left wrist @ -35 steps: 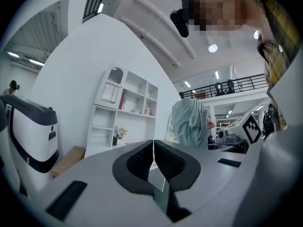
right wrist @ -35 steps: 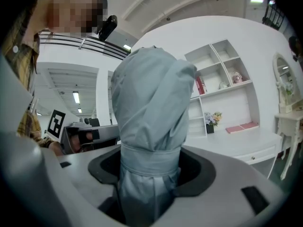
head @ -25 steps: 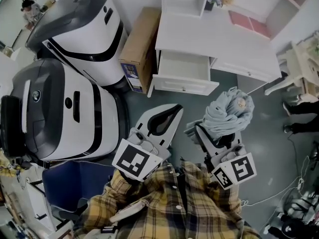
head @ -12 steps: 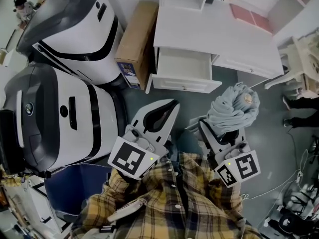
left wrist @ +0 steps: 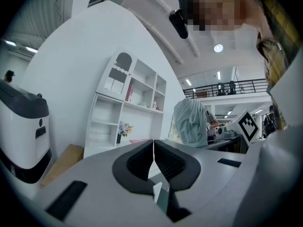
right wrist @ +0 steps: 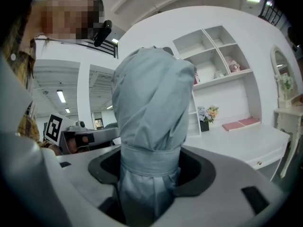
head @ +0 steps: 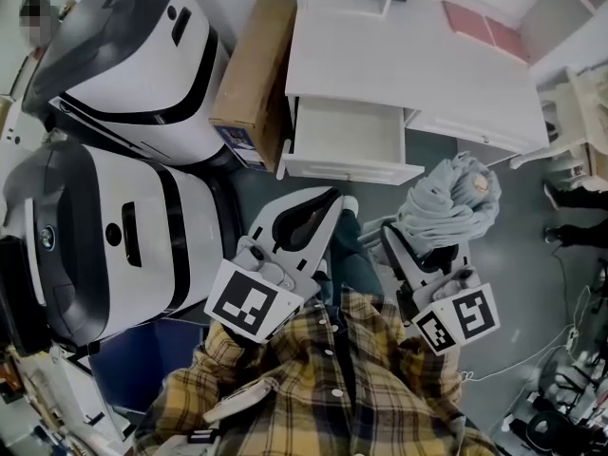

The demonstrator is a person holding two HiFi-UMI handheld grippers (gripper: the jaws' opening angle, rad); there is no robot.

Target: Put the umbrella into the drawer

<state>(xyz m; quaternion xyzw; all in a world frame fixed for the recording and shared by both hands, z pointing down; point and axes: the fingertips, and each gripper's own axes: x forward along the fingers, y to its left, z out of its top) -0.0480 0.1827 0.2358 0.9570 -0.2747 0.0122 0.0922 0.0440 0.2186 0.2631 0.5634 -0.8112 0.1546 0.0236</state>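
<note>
A folded pale blue-grey umbrella (head: pixel 446 202) stands out of my right gripper (head: pixel 418 245), whose jaws are shut round its strapped waist (right wrist: pixel 150 162). Its bunched top (right wrist: pixel 151 93) fills the middle of the right gripper view. The white desk's drawer (head: pixel 347 141) is pulled open and looks empty, just ahead of both grippers. My left gripper (head: pixel 323 207) is shut with nothing between its pads (left wrist: pixel 142 161), pointing towards the drawer. The umbrella also shows in the left gripper view (left wrist: pixel 190 122), off to the right.
A white desk (head: pixel 418 74) with a shelf unit (right wrist: pixel 215 56) stands ahead. A cardboard box (head: pixel 252 74) leans at its left. Two big white and grey machines (head: pixel 123 112) fill the left side. A white chair or stand (head: pixel 579 112) is at the right.
Both grippers and the umbrella have drifted a little forward and right towards the desk. The drawer stays open. Both grips are unchanged.
</note>
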